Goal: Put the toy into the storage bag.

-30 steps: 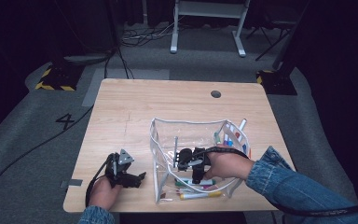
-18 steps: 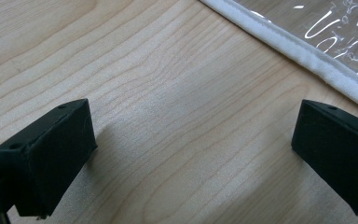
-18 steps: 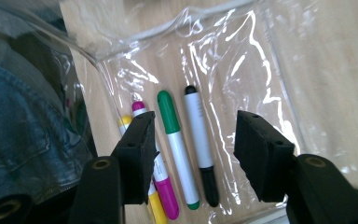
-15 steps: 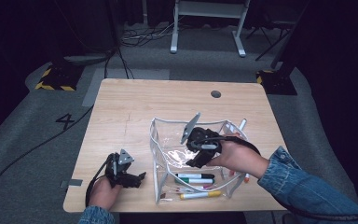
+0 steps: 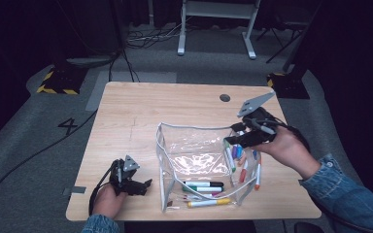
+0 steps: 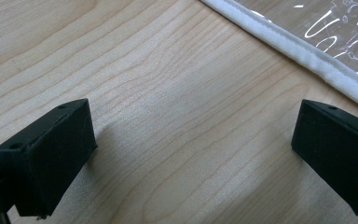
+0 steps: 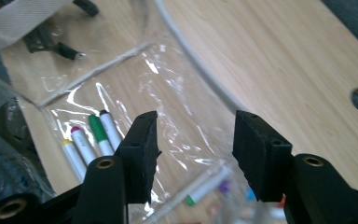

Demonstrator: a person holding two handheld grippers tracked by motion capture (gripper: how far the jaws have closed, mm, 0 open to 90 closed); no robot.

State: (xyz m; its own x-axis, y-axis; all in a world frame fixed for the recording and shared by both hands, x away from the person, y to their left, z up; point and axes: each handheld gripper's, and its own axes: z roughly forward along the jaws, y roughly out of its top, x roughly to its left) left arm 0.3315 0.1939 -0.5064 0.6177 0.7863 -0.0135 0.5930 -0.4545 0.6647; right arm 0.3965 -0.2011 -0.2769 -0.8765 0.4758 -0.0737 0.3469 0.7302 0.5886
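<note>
Looks like you're loading markers into the clear pouch (image 5: 194, 160), which sits open on the bench (image 5: 141, 116), right of centre, with a few markers (image 5: 203, 186) already lying at its near end. More markers (image 5: 240, 158) are bunched just outside its right wall. Your right gripper (image 5: 234, 141) hangs over that right rim, and its fingers have just been spreading; they're released, with nothing between them.

For the next pick, come down on one marker from the loose bunch, not two. Line the fingers (image 7: 142, 149) across the barrel rather than along it, and grab near the middle so it doesn't swing. Keep clear of the floppy plastic wall (it'll fold in if you nudge it).

Your left gripper (image 5: 135, 186) is parked on the bench just left of the pouch, fingers (image 6: 46, 154) spread wide over bare wood, gripping nothing. It could pin the white edge (image 6: 289, 46) so the pouch doesn't slide.

The right gripper view looks through the plastic at four markers (image 7: 89, 140) side by side, green cap and pink cap included, which is sharper than the high view gives. The high view alone tells you where both hands sit relative to the pouch.
</note>
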